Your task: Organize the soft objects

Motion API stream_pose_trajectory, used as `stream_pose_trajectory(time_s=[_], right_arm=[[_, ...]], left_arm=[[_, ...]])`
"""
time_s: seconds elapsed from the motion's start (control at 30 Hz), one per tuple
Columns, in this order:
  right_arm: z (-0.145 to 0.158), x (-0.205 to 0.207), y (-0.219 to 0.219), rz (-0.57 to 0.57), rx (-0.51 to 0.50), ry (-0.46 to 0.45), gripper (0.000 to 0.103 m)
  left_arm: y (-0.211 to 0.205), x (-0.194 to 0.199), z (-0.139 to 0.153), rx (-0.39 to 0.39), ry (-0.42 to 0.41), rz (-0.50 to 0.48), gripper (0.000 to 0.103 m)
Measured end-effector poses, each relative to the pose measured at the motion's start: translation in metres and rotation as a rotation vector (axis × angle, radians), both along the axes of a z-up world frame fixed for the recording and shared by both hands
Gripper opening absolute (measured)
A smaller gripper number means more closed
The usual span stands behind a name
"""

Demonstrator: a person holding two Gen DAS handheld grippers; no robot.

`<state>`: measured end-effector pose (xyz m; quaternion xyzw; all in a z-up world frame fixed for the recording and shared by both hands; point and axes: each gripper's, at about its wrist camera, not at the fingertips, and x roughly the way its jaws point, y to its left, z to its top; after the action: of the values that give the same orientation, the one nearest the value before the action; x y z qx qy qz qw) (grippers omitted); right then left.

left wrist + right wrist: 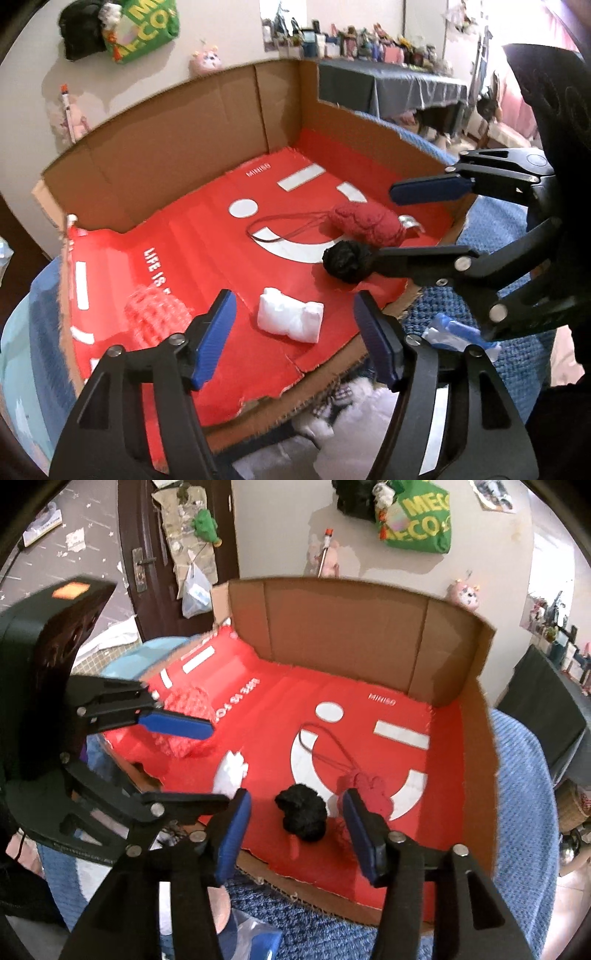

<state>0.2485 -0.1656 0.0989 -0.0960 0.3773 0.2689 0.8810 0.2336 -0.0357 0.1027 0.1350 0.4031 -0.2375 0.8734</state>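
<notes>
Fingers [216, 325] spread, red box [207, 236] reads "MINISO"

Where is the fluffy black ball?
The black ball lies on the red cardboard, between the right gripper's open fingers, beside the dark red soft toy.
</notes>
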Motion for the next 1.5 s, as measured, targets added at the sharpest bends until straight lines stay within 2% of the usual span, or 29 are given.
stream_pose_trajectory(time_s=[0.13, 0.33, 0.47, 0.53, 0.7, 0.8, 0.97, 1.13, 1.3, 1.5], right_arm=[[0.02, -0.014, -0.003, -0.028, 0.02, -0.053, 0.068], [0.047, -0.042, -0.007, -0.07, 0.049, -0.134, 0.082], [0.06, -0.065, -0.009, -0.112, 0.051, -0.196, 0.093], [0.063, -0.074, -0.011, -0.132, 0.049, -0.218, 0.1], [0.067, -0.106, -0.015, -0.19, 0.058, -0.282, 0.102], [0.065, -0.126, -0.02, -0.22, 0.087, -0.309, 0.103], [0.054, -0.156, -0.028, -0.285, 0.103, -0.354, 0.103], [0.037, -0.18, -0.04, -0.344, 0.136, -0.361, 0.103], [0.013, -0.191, -0.043, -0.389, 0.105, -0.38, 0.103], [-0.021, -0.194, -0.044, -0.42, 0.089, -0.333, 0.103]], left_arm=[[0.012, -0.019, 0.014, -0.05, -0.052, 0.059, 0.075], [0.03, -0.053, 0.032, -0.114, -0.153, 0.17, 0.077], [0.038, -0.083, 0.043, -0.136, -0.241, 0.235, 0.085], [0.041, -0.095, 0.046, -0.15, -0.274, 0.263, 0.085], [0.049, -0.129, 0.049, -0.172, -0.343, 0.34, 0.097], [0.05, -0.146, 0.045, -0.166, -0.377, 0.369, 0.098], [0.055, -0.162, 0.031, -0.218, -0.358, 0.418, 0.098], [0.056, -0.171, 0.007, -0.24, -0.32, 0.459, 0.098], [0.052, -0.178, -0.017, -0.219, -0.298, 0.48, 0.098], [0.049, -0.184, -0.042, -0.191, -0.265, 0.492, 0.098]])
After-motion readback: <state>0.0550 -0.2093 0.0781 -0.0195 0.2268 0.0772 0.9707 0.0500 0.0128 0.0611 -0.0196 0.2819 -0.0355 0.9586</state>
